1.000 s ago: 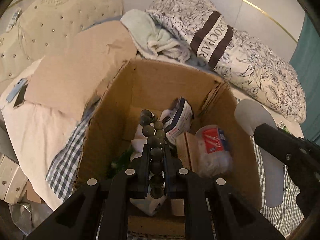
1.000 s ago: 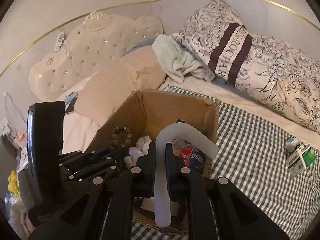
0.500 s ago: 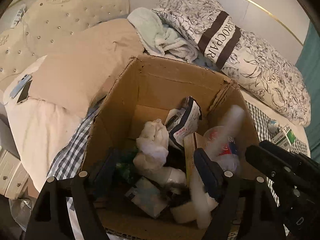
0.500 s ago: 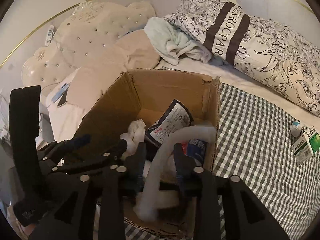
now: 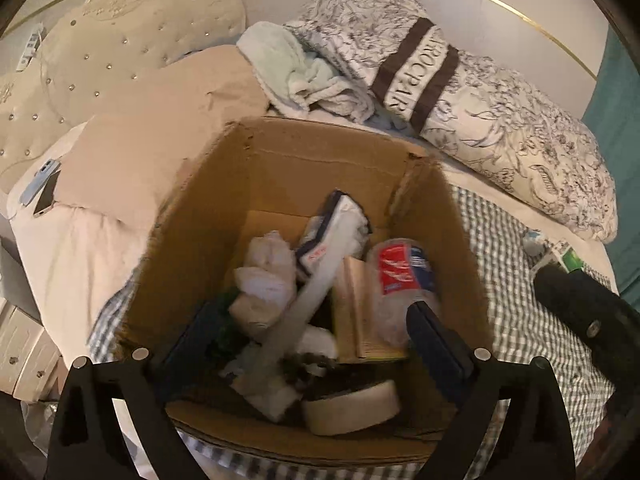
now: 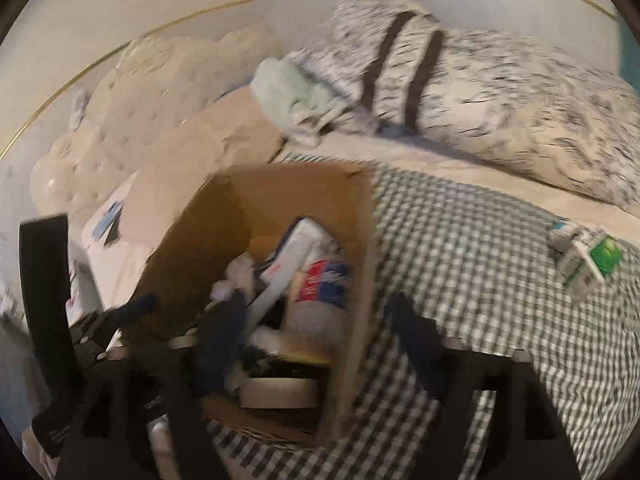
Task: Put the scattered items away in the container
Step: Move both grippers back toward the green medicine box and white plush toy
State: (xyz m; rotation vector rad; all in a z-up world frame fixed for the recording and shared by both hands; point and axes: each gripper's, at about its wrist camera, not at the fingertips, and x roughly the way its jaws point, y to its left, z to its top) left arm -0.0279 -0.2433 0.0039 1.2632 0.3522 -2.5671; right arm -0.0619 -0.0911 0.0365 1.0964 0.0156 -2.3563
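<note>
An open cardboard box (image 5: 320,168) stands on the checked bedspread and holds several items. A white bent tube (image 5: 308,300) lies across white tissue, a packet, a book and a red-and-blue wipes pack (image 5: 400,276). My left gripper (image 5: 316,340) is open and empty over the box's near edge. My right gripper (image 6: 316,336) is open and empty above the box (image 6: 360,248) at its right wall; this view is blurred. A small green-and-white carton (image 6: 588,260) and a small bottle (image 6: 560,236) lie on the bedspread at the right.
A floral pillow (image 5: 480,92), a pale green towel (image 5: 296,72) and a beige cushion (image 5: 160,120) lie behind the box. Two phones (image 5: 42,188) rest at the left near the tufted headboard (image 5: 120,32). The right gripper's body (image 5: 592,316) shows in the left wrist view.
Both grippers opened. The dark bead bracelet left my left gripper and the white tube left my right one; both dropped into the box. The right gripper has swung to the right.
</note>
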